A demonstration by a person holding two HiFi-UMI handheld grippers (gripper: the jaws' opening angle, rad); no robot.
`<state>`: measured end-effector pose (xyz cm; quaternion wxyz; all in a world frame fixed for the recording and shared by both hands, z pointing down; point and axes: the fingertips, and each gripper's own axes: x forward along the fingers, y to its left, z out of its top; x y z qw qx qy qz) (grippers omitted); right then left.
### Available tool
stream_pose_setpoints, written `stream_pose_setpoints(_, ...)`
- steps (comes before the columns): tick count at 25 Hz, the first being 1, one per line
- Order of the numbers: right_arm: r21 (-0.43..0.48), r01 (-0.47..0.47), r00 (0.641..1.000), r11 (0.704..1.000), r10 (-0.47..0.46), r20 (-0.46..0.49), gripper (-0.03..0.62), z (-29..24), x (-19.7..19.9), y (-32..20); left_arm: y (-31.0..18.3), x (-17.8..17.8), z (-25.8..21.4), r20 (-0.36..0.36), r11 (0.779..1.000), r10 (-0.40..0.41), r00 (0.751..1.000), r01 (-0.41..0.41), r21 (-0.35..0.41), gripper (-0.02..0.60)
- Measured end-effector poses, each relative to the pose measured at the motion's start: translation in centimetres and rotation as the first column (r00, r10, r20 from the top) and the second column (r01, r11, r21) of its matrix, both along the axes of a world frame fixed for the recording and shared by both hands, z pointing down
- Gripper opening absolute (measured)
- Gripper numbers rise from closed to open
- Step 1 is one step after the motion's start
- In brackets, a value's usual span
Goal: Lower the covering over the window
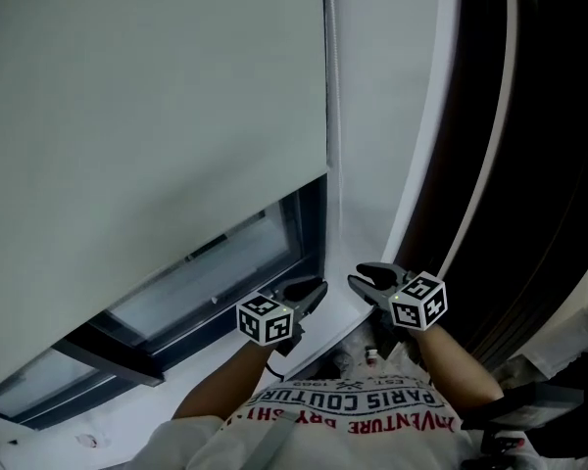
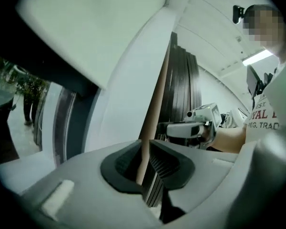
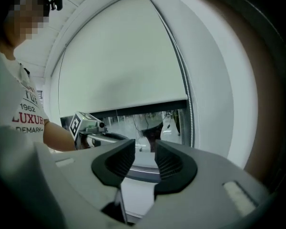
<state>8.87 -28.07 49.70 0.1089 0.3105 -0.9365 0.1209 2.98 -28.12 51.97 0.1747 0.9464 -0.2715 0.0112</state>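
White roller blind point(image 1: 147, 116) covers most of the window point(image 1: 216, 272); the lower strip lies exposed. Bead chain point(image 3: 189, 109) hangs along its right edge. Left claw point(image 1: 317, 288) and right claw point(image 1: 359, 274) stand open, empty, just beside the chain's line. Shirt point(image 1: 353, 404) print reads "PARIS".

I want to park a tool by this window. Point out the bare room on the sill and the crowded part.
Bare: the white sill below the dark window frame, left of the left tongs. Crowded: the sill's right end, where the right tongs also sit by the bead chain.
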Motion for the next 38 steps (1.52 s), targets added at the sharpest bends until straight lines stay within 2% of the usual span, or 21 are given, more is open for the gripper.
stream_pose_setpoints(1, -0.001, -0.005, 1.000, 1.000, 0.005, 0.007, 0.103, -0.2, 0.1, 1.0, 1.1, 0.2, -1.3, -0.007, 1.000, 0.011, 1.000, -0.011, 0.024, 0.023)
stream_pose_setpoints(2, -0.007, -0.011, 1.000, 1.000, 0.011, 0.010, 0.072, -0.3, 0.2, 2.0, 2.4, 0.5, -2.3, -0.017, 0.999, 0.026, 1.000, -0.025, 0.042, 0.002)
stream_pose_setpoints(4, -0.039, -0.009, 1.000, 0.999, 0.009, 0.010, 0.006, 0.2, 0.2, 4.0, 5.0, 1.1, -3.7, -0.048, 0.996, 0.070, 0.996, -0.067, 0.053, 0.002)
stream_pose_setpoints(7, -0.091, 0.036, 0.999, 0.995, -0.033, 0.033, 0.006, 1.0, -0.7, 7.3, 8.8, 1.7, -4.5, -0.061, 0.990, 0.129, 0.990, -0.126, 0.059, 0.002)
stream_pose_setpoints(12, -0.114, 0.045, 0.999, 0.993, -0.041, 0.033, 0.006, 0.9, -2.5, 12.0, 13.2, 1.1, -4.5, 0.046, 0.988, 0.140, 0.989, -0.143, 0.060, 0.002)
stream_pose_setpoints(15, -0.115, 0.047, 0.997, 0.992, -0.040, 0.058, 0.006, 0.3, -3.4, 14.4, 15.1, 0.5, -4.8, 0.074, 0.987, 0.142, 0.987, -0.147, 0.063, 0.002)
stream_pose_setpoints(19, -0.119, 0.052, 0.995, 0.992, -0.042, 0.085, 0.006, -0.2, -5.4, 16.9, 17.8, -1.4, -5.1, 0.089, 0.989, 0.138, 0.986, -0.142, 0.049, 0.002)
stream_pose_setpoints(24, -0.127, 0.083, 0.992, 0.988, -0.070, 0.107, 0.006, -0.5, -10.8, 22.2, 23.3, -5.9, -5.9, 0.098, 0.992, 0.116, 0.988, -0.120, 0.037, 0.002)
stream_pose_setpoints(27, -0.120, 0.059, 0.990, 0.991, -0.043, 0.131, 0.006, -1.0, -12.5, 24.8, 26.6, -8.0, -6.3, 0.103, 0.991, 0.126, 0.987, -0.130, 0.038, 0.002)
stream_pose_setpoints(32, -0.105, 0.010, 0.989, 0.994, 0.006, 0.145, 0.005, -1.4, -14.1, 28.8, 30.6, -10.6, -7.0, 0.107, 0.987, 0.139, 0.985, -0.147, 0.071, 0.002)
stream_pose_setpoints(38, -0.103, -0.018, 0.990, 0.995, 0.032, 0.134, 0.005, -1.7, -14.3, 30.9, 32.6, -11.1, -7.4, 0.086, 0.985, 0.143, 0.986, -0.150, 0.087, 0.002)
